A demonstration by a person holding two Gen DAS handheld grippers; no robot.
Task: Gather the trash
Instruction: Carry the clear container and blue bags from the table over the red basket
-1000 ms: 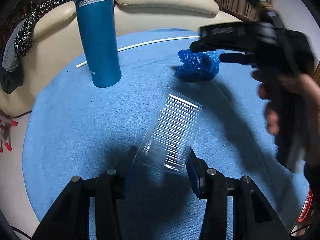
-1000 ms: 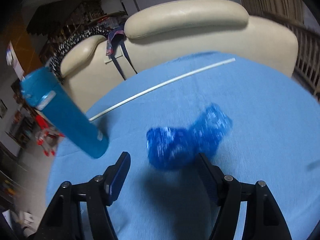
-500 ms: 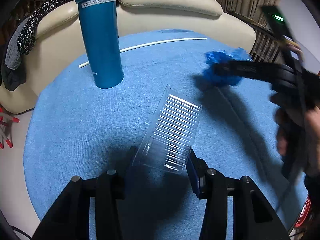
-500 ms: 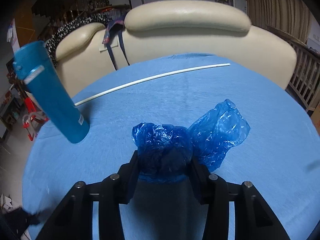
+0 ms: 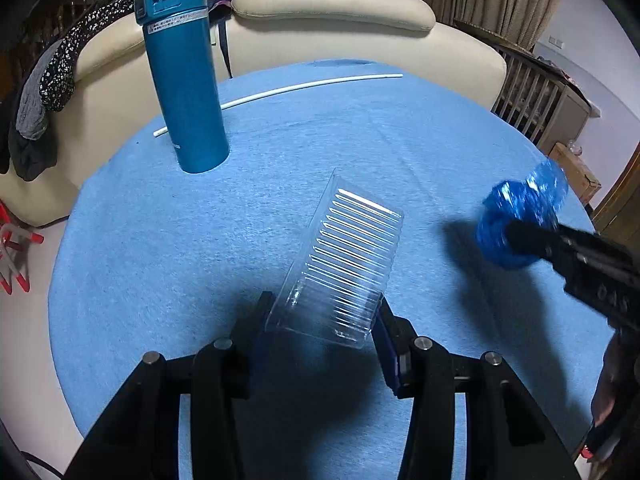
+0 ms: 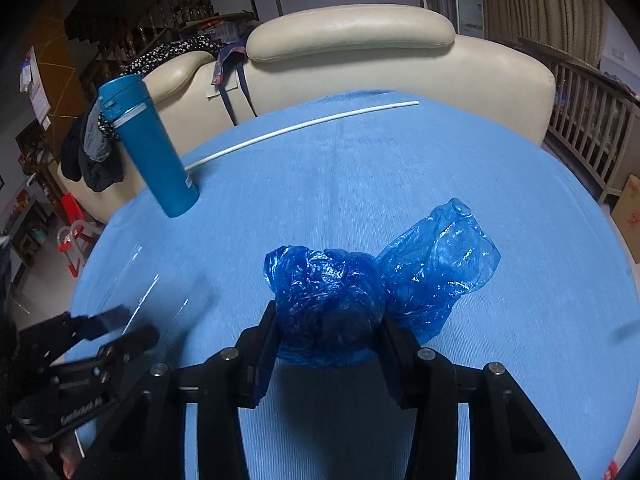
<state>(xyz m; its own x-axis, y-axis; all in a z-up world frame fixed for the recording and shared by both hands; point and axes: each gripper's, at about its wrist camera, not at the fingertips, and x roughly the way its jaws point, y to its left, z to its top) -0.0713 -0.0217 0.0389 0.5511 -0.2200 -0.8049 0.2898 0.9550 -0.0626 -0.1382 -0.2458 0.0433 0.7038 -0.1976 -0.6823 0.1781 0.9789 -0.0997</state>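
My left gripper (image 5: 324, 324) is shut on a clear ribbed plastic tray (image 5: 344, 264) and holds it above the round blue table (image 5: 160, 240). My right gripper (image 6: 326, 332) is shut on a crumpled blue plastic bag (image 6: 328, 300), whose loose end (image 6: 440, 256) sticks out to the right. In the left wrist view the bag (image 5: 520, 216) and the right gripper show at the right, above the table's right edge. In the right wrist view the left gripper (image 6: 116, 328) shows at the lower left, with the clear tray faint in front of it.
A tall teal flask (image 5: 182, 68) stands upright at the table's back left; it also shows in the right wrist view (image 6: 150, 148). A thin white stick (image 5: 280, 92) lies across the far side. A cream sofa (image 5: 332, 12) stands behind the table, with clothes (image 5: 40, 92) draped on it.
My right gripper closed on the blue bag, lifted it off the table and carried it to the right and nearer. My left gripper keeps holding the clear tray, almost still.
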